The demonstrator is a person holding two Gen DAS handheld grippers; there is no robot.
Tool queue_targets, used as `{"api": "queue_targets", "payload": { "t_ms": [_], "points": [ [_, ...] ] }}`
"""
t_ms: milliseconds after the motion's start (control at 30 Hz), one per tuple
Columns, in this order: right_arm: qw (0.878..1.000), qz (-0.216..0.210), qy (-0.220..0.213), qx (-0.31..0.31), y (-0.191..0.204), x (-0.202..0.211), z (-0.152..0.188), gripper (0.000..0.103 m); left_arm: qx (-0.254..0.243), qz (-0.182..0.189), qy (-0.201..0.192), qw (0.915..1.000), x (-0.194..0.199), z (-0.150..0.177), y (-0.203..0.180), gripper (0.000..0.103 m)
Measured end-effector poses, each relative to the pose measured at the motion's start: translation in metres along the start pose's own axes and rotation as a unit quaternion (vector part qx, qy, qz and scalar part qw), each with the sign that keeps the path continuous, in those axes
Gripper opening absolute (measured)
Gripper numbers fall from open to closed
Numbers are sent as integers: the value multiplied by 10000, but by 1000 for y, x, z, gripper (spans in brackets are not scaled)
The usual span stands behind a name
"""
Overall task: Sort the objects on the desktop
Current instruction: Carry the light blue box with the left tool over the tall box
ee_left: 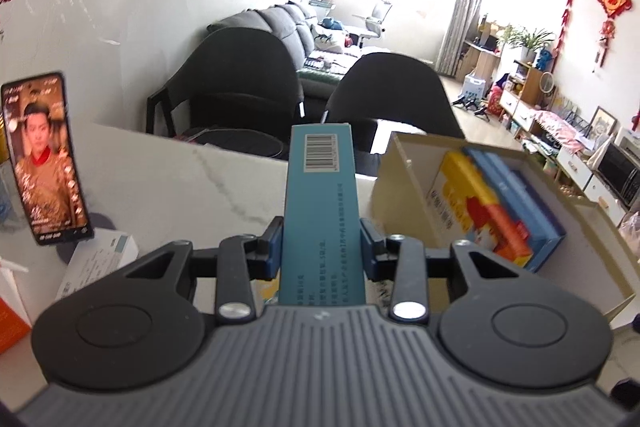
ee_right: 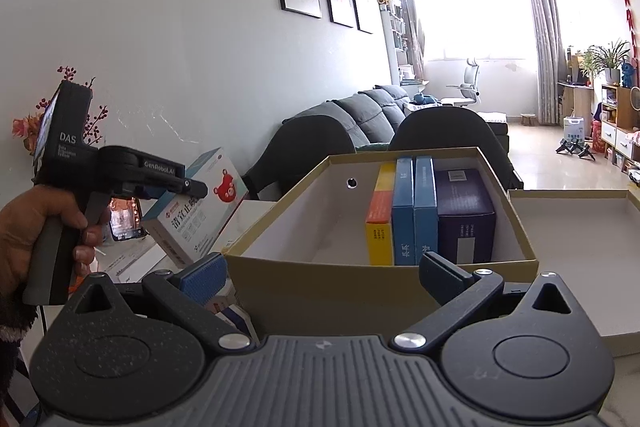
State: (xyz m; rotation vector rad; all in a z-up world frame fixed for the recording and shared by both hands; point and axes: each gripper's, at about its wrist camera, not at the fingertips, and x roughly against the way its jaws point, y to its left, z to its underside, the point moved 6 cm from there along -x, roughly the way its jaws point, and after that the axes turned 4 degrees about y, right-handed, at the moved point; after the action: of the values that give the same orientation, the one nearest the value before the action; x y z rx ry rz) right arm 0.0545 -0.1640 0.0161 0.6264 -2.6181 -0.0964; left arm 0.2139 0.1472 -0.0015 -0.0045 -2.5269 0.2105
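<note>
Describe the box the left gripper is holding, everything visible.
The medicine box is a flat rectangular carton, cardboard by its look. Its narrow teal side carries a barcode near the far end and small print lengthwise. Its white and light-blue face shows a red cartoon bear and dark Chinese lettering. The left gripper is shut on it, pads on its two broad faces. It is held tilted in the air above the marble tabletop, left of the open cardboard box, touching nothing else visible.

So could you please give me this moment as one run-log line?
left gripper: shut on medicine box, lifted | right gripper: open, empty | cardboard box: four boxes upright inside
</note>
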Motion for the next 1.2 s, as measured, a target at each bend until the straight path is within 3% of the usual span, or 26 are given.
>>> {"api": "queue_targets", "payload": {
  "t_ms": [333, 667, 1200],
  "points": [
    [9999, 110, -87, -75, -11, 8, -6, 103, -216, 358, -196, 9989, -4, -24, -40, 35],
    [9998, 161, -88, -127, -21, 6, -7, 103, -269, 626, -153, 9976, -16, -26, -74, 35],
    [9991, 228, -94, -355, -43, 4, -4, 103, -335, 611, 320, 9971, -59, -9, -107, 35]
  ]
}}
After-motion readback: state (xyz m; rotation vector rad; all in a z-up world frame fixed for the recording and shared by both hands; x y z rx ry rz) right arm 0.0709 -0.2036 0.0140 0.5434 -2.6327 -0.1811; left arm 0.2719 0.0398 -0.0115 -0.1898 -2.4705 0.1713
